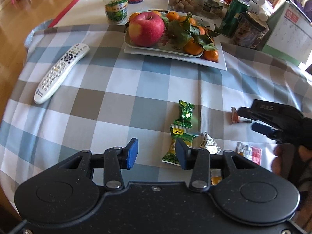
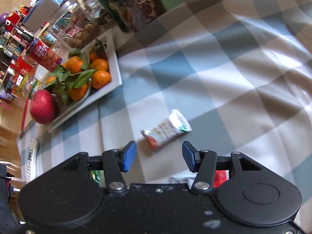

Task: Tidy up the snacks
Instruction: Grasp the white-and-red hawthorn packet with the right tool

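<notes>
Several small wrapped snacks lie loose on the checked cloth (image 1: 120, 89) that covers the bench. In the left wrist view a twisted green foil candy (image 1: 186, 115) lies just above a green-and-yellow sachet (image 1: 176, 146), the two touching end to end; beside the sachet sits a crumpled white-and-grey printed wrapper (image 1: 211, 146), and further right a red-and-white packet (image 1: 250, 153). The left gripper (image 1: 157, 152) hangs over the cloth with its blue pads partly apart and nothing between them; its right pad overlaps the sachet's edge in view, though whether they touch cannot be told. The right gripper (image 2: 159, 157) points down at a white stick-shaped snack pack (image 2: 167, 130) with a red end and crimped seams, lying at a slant on the cloth just ahead of the half-open, empty jaws. A small part of this pack also shows behind that gripper in the left view. Further back stand a white fruit tray (image 1: 221, 63) with a red apple (image 1: 146, 29) and leafy mandarins (image 1: 193, 46), and a white remote control (image 1: 60, 72).
</notes>
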